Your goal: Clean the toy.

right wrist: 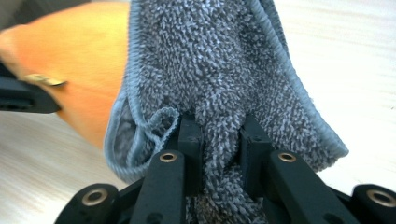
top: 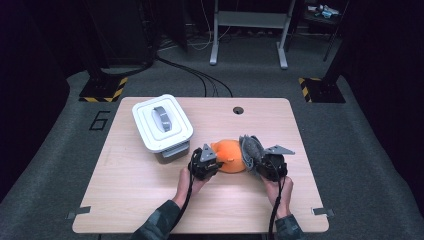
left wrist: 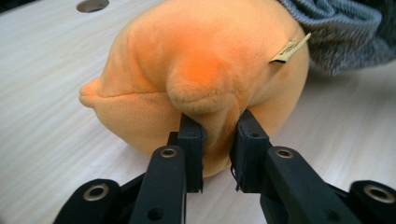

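A dark room with grey carpet surrounds a pale wooden counter (top: 150,200), and black cables run across the floor behind it. Near the counter's middle, the left claw (left wrist: 215,135) pinches a fold of an orange plush toy (left wrist: 196,70) between its black jaws, the soft fabric bulging up just above the pads. The toy rests on the counter, and a small tan label sticks out of its seam on the side toward the cloth. Just beside it, the right claw (right wrist: 215,135) is pressed together on a bunched grey terry cloth (right wrist: 219,60) with a blue-grey stitched edge; the cloth stands up from the jaws and lies against the toy's side. In the high view the left claw (top: 204,161) and right claw (top: 267,162) sit at either side of the toy (top: 230,155), with the person's forearms coming in from the near edge. Farther off, toward the counter's far left, stands a white lidded box (top: 161,122) with a grey handle in its lid, apart from the toy. A round hole (top: 238,110) is cut in the counter near its far edge.
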Demonstrator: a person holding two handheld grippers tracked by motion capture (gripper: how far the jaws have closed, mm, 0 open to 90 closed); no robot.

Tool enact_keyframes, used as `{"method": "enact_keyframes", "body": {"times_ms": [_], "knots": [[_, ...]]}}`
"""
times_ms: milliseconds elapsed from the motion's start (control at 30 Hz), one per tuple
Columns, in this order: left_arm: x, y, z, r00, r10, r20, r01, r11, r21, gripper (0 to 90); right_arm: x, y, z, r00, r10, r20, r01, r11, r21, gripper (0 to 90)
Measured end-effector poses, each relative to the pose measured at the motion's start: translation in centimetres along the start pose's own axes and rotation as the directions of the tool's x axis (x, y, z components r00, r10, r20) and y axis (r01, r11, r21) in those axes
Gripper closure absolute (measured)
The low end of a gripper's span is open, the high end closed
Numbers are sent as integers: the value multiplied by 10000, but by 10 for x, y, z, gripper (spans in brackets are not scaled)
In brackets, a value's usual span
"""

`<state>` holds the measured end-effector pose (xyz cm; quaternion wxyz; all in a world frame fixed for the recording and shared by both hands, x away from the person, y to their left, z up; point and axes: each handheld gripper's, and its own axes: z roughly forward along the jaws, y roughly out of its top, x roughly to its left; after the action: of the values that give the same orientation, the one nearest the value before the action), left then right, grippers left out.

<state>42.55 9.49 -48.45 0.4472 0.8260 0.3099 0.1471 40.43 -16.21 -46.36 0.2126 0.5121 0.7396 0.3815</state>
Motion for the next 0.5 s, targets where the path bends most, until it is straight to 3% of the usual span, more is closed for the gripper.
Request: {"method": "enact_keyframes", "body": {"times_ms": [167, 267, 400, 433, 500], "knots": [[1, 5, -6, 9924, -1028, 675, 1048, 9941, -268, 780, 15, 4, -18, 9992, -366, -179, 356, 9979, -547, 746], [-2, 9, -10, 9862, -1255, 1077, 1299, 9909, -342, 781, 33, 12, -29, 9956, -905, -253, 884, 9931, -773, 746], [-2, 12, -12, 9828, -1423, 1174, 1469, 9887, -315, 780, 52, 19, -33, 9881, -1534, -97, 1521, 9848, -837, 746], [0, 11, -12, 9829, -1466, 1117, 1504, 9883, -258, 779, 54, 20, -31, 9855, -1696, -10, 1690, 9824, -795, 746], [5, 8, -9, 9771, -1751, 1206, 1783, 9838, -164, 778, 53, 21, -25, 9854, -1702, -18, 1698, 9836, -608, 746]]}}
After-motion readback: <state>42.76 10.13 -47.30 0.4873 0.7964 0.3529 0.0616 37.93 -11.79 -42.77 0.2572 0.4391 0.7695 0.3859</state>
